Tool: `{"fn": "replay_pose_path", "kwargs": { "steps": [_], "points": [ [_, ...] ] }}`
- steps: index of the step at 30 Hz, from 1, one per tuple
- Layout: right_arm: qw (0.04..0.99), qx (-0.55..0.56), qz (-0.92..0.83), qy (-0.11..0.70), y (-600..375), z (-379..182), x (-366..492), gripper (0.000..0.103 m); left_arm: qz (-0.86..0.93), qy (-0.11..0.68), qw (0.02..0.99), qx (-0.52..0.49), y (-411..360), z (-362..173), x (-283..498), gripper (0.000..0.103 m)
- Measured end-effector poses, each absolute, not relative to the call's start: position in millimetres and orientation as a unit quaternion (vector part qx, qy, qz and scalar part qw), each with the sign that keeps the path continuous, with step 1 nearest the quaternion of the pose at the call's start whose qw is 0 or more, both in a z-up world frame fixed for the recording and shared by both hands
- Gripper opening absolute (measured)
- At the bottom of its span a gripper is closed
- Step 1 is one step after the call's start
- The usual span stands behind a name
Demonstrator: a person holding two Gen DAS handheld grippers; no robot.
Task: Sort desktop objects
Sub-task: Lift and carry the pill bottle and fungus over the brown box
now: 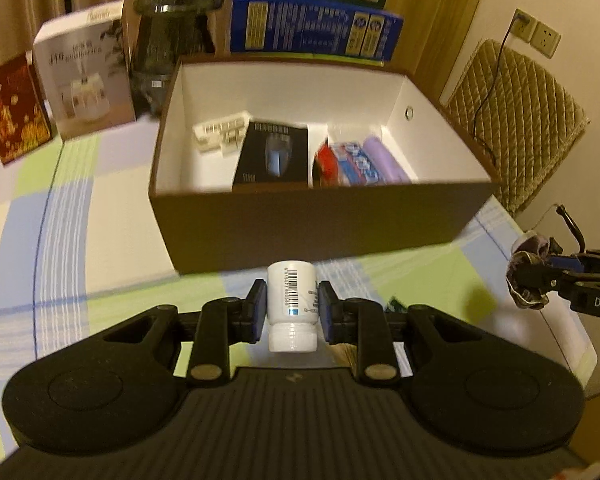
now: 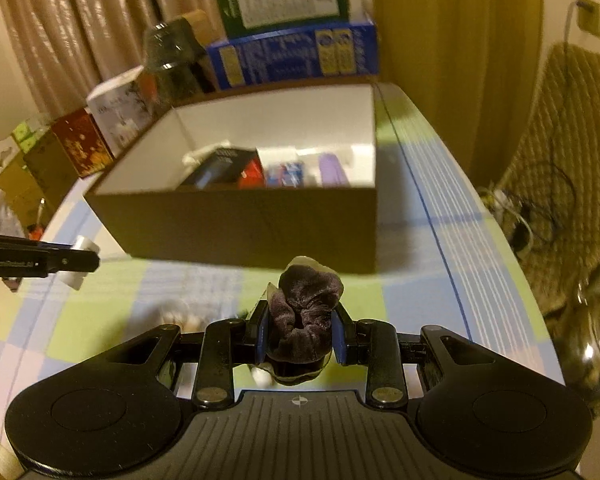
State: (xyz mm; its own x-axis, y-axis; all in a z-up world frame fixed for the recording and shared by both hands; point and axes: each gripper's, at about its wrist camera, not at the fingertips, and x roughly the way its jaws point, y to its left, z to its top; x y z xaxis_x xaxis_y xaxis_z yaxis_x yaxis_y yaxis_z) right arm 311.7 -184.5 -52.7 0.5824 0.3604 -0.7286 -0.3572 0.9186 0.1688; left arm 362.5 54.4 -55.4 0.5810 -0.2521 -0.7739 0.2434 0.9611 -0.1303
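Left gripper (image 1: 292, 312) clamps a white pill bottle (image 1: 291, 304); right gripper (image 2: 300, 330) clamps a dark velvet scrunchie (image 2: 306, 312). An open brown box (image 1: 300, 216) lies at twelve o'clock of both.

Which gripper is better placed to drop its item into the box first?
Probably the left gripper: its white bottle faces the box squarely. The right gripper, holding a scrunchie, sits off toward the box's corner.
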Motion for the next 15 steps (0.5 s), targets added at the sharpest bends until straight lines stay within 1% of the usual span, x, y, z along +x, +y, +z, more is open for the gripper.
{"fn": "replay_pose_path", "kwargs": {
  "steps": [8, 15],
  "points": [
    [0.898, -0.007, 0.237, 0.37, -159.9, -20.8, 353.3, 0.028, -0.143, 0.401, 0.905, 0.016, 53.7, -25.9, 409.5, 0.022],
    [0.903, -0.024, 0.249, 0.35, -136.5, -7.2, 397.8, 0.028, -0.142, 0.399, 0.905, 0.032, 52.6, -22.5, 460.3, 0.022]
  ]
}}
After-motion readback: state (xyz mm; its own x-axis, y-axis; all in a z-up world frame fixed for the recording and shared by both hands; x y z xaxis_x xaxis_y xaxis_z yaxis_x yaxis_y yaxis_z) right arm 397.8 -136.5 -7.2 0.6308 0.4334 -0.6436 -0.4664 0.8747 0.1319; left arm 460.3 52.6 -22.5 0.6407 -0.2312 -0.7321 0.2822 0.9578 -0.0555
